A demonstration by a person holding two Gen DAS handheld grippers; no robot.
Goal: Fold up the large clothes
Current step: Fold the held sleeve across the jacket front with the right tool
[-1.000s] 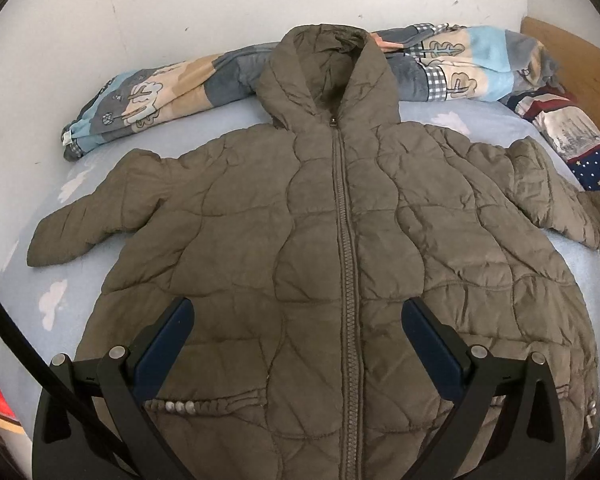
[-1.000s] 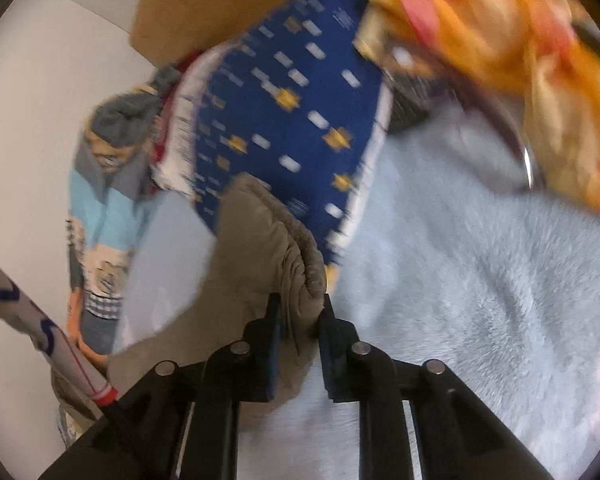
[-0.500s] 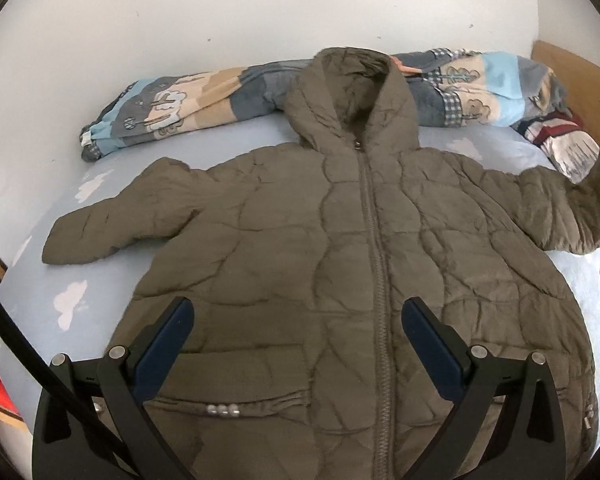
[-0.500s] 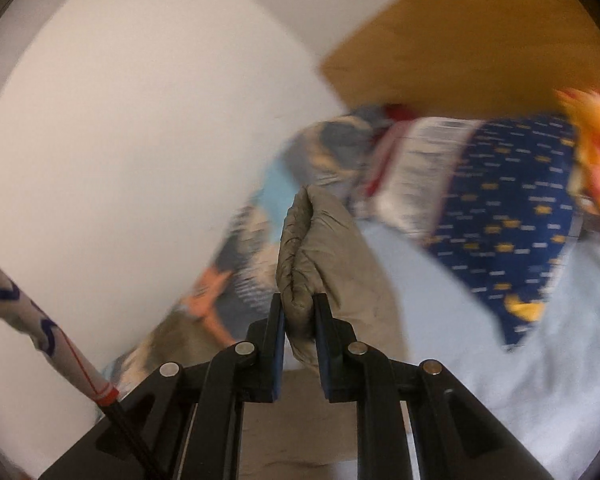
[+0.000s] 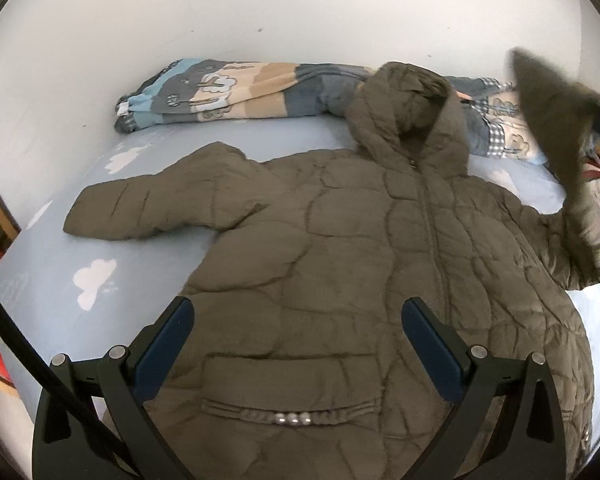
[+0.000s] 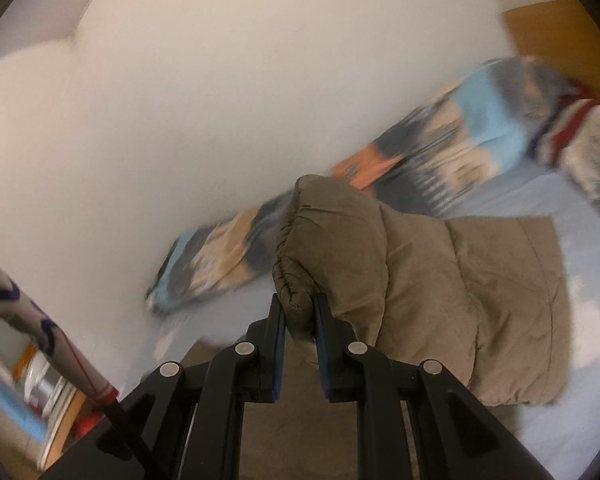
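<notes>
Patterned blanket along white wall

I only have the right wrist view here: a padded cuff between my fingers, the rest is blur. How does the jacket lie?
Observer: The olive jacket lies front up on the bed, zipped.
Operator: And the other sleeve?
Observer: The far sleeve rests flat, stretched out sideways.
Operator: Is the left gripper holding anything?
Observer: No. The left gripper is open above the hem, empty, while the right gripper clamps the raised sleeve cuff.
</notes>
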